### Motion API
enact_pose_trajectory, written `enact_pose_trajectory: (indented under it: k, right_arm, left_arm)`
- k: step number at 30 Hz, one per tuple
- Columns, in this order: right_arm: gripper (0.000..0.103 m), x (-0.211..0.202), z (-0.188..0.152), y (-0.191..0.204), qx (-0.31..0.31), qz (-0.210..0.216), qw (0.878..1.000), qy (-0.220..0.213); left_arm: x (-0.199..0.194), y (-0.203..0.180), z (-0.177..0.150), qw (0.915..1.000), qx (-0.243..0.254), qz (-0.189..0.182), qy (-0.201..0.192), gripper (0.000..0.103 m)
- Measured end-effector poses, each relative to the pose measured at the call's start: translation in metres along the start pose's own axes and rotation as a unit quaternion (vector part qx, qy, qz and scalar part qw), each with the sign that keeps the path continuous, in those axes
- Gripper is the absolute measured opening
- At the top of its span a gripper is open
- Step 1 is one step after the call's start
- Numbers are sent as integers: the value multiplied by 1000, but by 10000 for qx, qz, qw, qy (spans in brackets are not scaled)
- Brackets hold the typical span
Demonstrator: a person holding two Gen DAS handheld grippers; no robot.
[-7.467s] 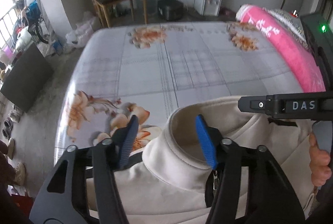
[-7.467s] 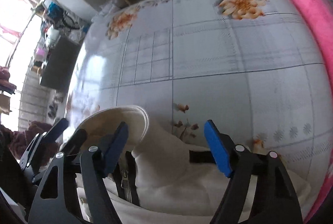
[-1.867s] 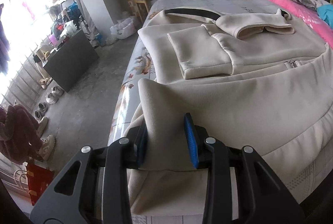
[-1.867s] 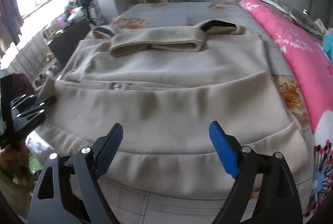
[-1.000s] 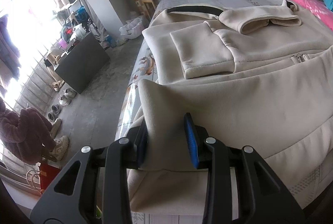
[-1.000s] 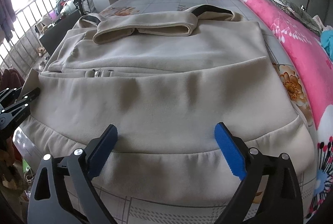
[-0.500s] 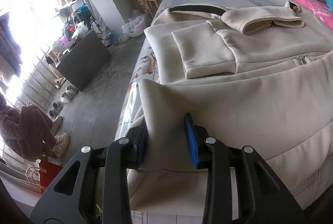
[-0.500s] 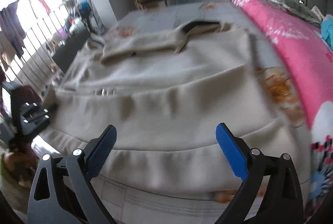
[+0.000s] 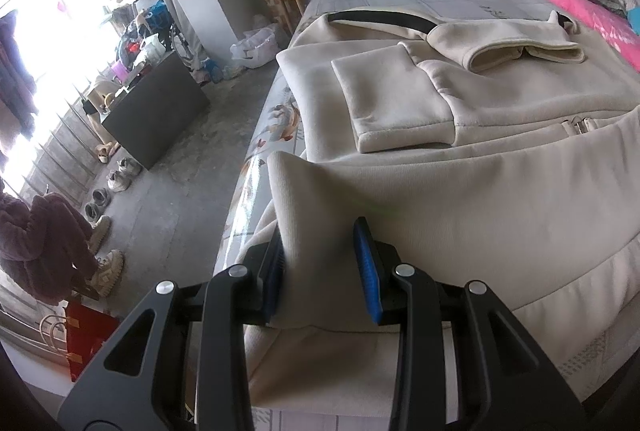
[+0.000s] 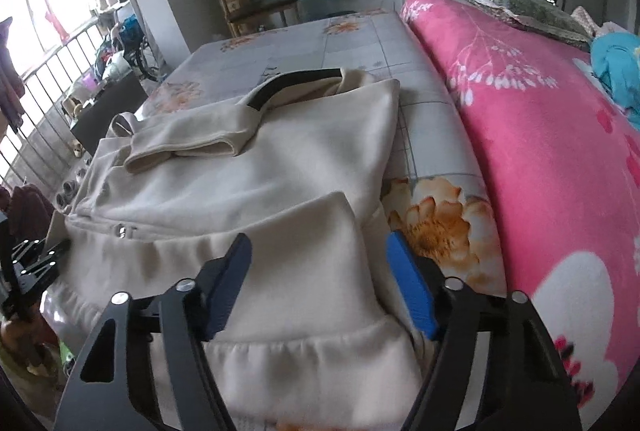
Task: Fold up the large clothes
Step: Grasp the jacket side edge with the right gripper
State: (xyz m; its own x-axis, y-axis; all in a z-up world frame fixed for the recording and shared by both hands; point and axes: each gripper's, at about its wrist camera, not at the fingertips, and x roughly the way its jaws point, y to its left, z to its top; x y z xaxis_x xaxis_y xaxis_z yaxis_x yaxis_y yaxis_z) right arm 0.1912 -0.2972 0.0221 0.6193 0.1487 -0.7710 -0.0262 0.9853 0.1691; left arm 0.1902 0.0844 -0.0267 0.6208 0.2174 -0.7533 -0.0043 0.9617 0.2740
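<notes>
Floral bed carried the cream jacket; left gripper pinched its near-left hem corner; right gripper, jaws just narrowing, straddled the near-right corner, not yet pressing.

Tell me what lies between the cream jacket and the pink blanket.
Only a bare strip of flowered bedsheet separates the jacket from the pink blanket; the right wrist view shows it.

The jacket is cream, with a black band at its collar. The bed sheet is pale grey, gridded, with orange flowers. The blanket on the right is pink with white blossoms. Both tools have blue pads on black frames.
</notes>
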Motion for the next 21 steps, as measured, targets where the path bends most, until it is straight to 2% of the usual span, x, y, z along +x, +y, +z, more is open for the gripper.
enact_pose_trajectory:
  k: [7, 13, 21]
  right_arm:
    - [62, 29, 14, -2, -30, 320, 9993, 168]
    - [56, 28, 6, 0, -192, 201, 9988, 411]
    - [34, 19, -5, -2, -416, -70, 9975, 563]
  left_arm:
    - [1, -1, 1, 10000, 42, 29, -23, 32]
    - [1, 0, 2, 10000, -34, -52, 11, 32]
    - [2, -1, 2, 10000, -29, -46, 22, 32]
